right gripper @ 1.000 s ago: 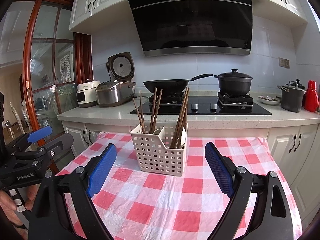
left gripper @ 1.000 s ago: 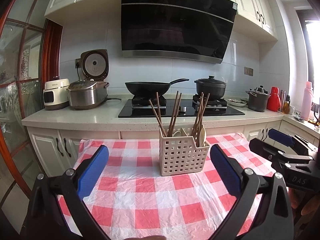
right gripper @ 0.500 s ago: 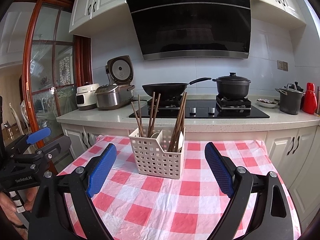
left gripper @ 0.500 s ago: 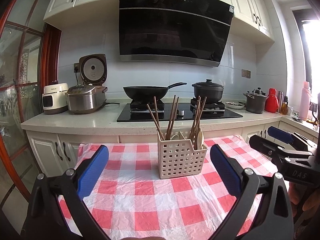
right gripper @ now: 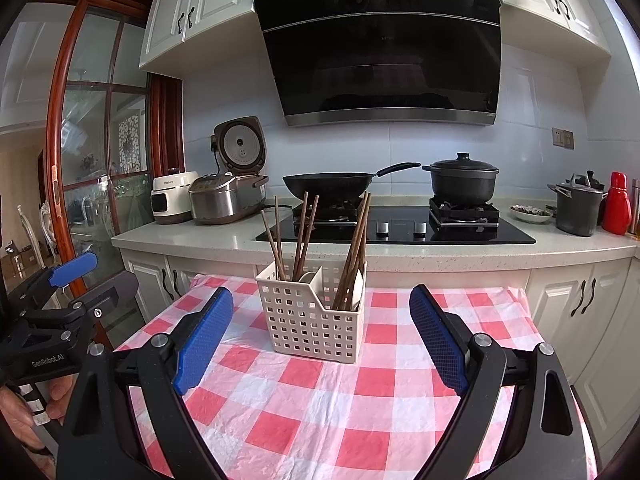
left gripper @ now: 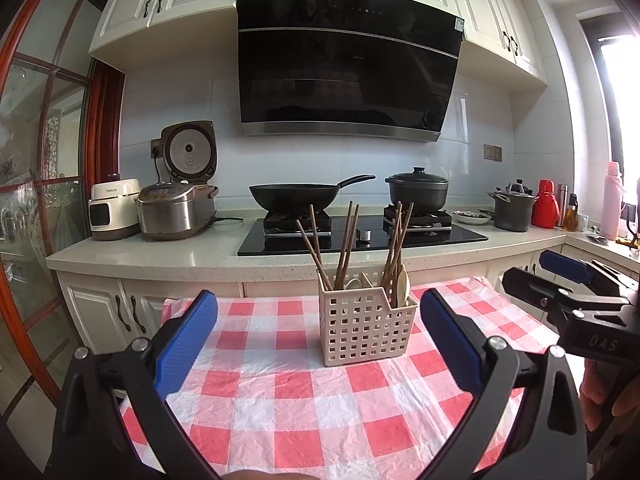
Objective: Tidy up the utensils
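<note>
A white slotted utensil basket (left gripper: pixel 362 326) stands on the red-and-white checked tablecloth (left gripper: pixel 288 396); it also shows in the right wrist view (right gripper: pixel 314 320). Brown chopsticks (left gripper: pixel 348 236) and pale spoons (left gripper: pixel 401 286) stand upright in its two compartments. My left gripper (left gripper: pixel 318 340) is open and empty, held back from the basket. My right gripper (right gripper: pixel 322 338) is open and empty, also short of the basket. Each gripper shows at the edge of the other's view, the right one (left gripper: pixel 568 280) and the left one (right gripper: pixel 68 280).
Behind the table runs a counter (left gripper: pixel 160 248) with a rice cooker (left gripper: pixel 176 208), a small white appliance (left gripper: pixel 114 210), a hob with a wok (left gripper: pixel 296 196) and a black pot (left gripper: pixel 418 190). A grey pot (left gripper: pixel 512 212) and a red flask (left gripper: pixel 544 210) stand at the right.
Both grippers have drawn back and tilted up a little, so the basket sits slightly farther off in both views. Both stay open and empty.
</note>
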A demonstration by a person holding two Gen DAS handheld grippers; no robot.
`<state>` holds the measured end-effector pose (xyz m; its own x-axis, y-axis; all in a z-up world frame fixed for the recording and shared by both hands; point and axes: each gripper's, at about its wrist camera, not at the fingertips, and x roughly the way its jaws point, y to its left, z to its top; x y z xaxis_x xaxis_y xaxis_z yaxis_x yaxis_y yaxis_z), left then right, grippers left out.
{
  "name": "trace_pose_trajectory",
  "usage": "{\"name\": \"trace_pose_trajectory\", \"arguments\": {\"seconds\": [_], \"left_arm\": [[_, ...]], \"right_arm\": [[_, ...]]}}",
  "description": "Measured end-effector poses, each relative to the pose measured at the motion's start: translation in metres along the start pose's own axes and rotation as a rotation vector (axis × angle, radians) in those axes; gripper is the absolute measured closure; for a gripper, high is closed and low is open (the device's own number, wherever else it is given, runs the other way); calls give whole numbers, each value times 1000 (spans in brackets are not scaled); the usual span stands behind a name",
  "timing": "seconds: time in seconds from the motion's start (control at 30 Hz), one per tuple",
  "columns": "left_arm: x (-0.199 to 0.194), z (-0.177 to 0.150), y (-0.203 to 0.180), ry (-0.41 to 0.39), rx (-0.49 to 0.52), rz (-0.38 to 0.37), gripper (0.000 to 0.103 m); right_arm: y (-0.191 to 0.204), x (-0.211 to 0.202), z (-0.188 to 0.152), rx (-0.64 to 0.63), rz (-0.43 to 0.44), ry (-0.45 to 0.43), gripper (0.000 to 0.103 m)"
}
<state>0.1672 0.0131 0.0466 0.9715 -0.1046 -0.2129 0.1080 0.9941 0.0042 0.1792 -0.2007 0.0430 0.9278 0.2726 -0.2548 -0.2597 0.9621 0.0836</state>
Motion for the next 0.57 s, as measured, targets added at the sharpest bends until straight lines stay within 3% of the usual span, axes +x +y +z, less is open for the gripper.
{"name": "trace_pose_trajectory", "arguments": {"seconds": [0.3,0.47,0.57], "left_arm": [[9,-3,3,41,-26,-63,5],[6,-1,0,9,-7,1,5],[6,0,0,7,-6,3,5]], "right_arm": [[-5,-3,2,8,-6,-5,18],[-9,-5,3,14,-15,-11,18],[-10,-8,4,14,-16,-16,18]]}}
